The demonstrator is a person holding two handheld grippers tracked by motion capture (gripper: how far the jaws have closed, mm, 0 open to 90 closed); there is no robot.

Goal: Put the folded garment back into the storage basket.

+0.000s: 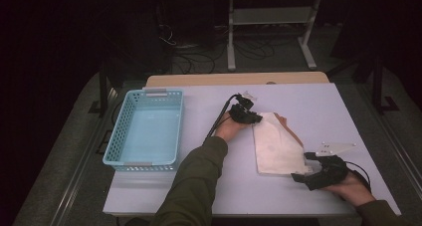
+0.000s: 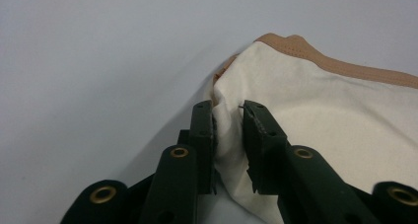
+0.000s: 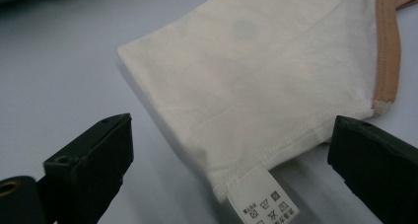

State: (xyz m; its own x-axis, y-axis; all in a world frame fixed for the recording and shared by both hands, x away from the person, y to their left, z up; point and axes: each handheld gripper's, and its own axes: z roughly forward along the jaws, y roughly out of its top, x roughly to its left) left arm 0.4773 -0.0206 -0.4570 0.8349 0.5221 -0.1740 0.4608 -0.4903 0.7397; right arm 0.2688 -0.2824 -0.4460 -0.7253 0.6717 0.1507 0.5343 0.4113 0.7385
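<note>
High view: left tongs [image 1: 252,117] pinch the folded cloth's [image 1: 276,146] far corner; right tongs [image 1: 304,167] gape at its near end.

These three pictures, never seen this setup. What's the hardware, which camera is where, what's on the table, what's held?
No robot arm here: a person holds a two-jaw tool in each hand. The high view looks down on a pale table; the other two cameras ride on the tools and look along their black jaws. On the table lie an empty blue basket and a folded cream cloth with tan trim and a care label. The left gripper has its jaws pinched on the cloth's far corner. The right gripper is open, jaws either side of the near edge, gripping nothing.
</note>
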